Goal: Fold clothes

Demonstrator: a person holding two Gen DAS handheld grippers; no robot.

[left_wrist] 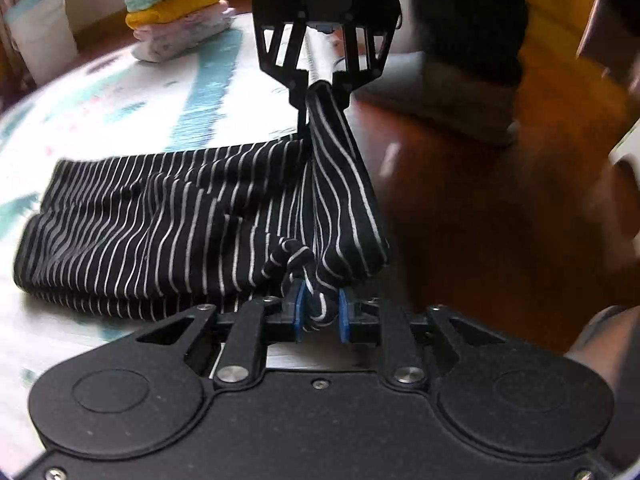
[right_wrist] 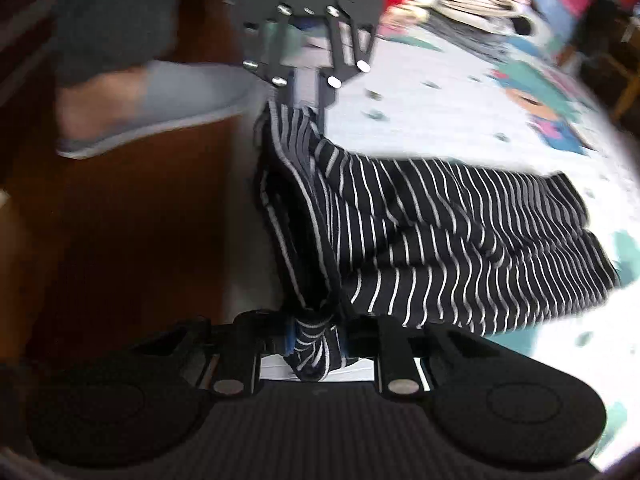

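A black striped shirt (left_wrist: 160,216) is being held up by one edge, while the rest of it is lying on the bed cover (left_wrist: 120,92) in the left half of the left wrist view. The left gripper (left_wrist: 322,314), at the bottom middle, is being squeezed shut on a bunch of the cloth. The right gripper (left_wrist: 320,84), at the top middle, is being clamped on the same edge. A pile of folded clothes (left_wrist: 180,8) is being kept in the upper left. The floor (left_wrist: 480,200) is being shown on the right.
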